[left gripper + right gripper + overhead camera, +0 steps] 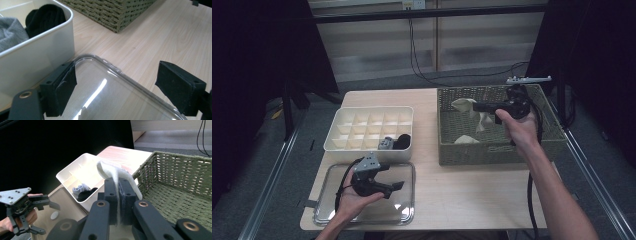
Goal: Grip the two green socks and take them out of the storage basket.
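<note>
Right gripper (119,192) is pinching a white sock (113,173) over the wicker basket (547,137), jaws closed on it. Soft, light, floppy; gripping mid-fold is suiting it. Left gripper (398,185) is hovering over the clear lid (407,212), jaws open.

Black left gripper (397,186) with grey triangular plate, black jaws.

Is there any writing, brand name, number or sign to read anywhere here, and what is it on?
None can be read: the divided white box, the clear lid, the woven basket and both grippers, left gripper and right gripper, bear no legible text.
A small pale fitting on the far wall may carry marks, but it is too small and blurred to read.
</note>
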`<state>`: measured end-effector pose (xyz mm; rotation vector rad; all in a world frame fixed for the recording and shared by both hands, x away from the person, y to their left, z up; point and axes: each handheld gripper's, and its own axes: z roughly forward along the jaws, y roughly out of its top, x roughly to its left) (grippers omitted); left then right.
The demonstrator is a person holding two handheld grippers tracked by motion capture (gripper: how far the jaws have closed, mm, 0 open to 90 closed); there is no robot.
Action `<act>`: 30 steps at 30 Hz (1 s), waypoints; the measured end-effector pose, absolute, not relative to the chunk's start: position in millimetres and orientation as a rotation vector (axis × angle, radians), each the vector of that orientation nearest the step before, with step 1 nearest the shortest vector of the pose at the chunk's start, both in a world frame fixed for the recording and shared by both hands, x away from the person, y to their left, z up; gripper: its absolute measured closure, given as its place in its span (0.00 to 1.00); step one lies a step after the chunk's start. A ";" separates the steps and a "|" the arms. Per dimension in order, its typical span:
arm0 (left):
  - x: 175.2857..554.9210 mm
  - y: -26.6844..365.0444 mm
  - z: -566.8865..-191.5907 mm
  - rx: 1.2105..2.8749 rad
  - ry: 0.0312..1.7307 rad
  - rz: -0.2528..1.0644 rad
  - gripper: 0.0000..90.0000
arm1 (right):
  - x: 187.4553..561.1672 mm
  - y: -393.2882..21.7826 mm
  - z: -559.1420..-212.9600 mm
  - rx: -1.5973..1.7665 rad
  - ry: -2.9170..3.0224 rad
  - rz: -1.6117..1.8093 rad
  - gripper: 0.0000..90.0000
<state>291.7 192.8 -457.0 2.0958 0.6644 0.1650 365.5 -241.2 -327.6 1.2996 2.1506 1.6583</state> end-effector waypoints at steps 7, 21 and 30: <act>292.2 193.7 -457.6 2.089 0.671 0.175 0.18 | 351.1 -248.4 -323.6 1.301 2.125 1.681 0.96; 288.1 191.9 -453.3 2.082 0.645 0.195 0.23 | 305.2 -254.2 -318.0 1.271 2.118 1.693 0.97; 287.8 182.9 -445.7 2.070 0.617 0.194 0.33 | 280.2 -250.5 -335.5 1.278 2.141 1.681 0.97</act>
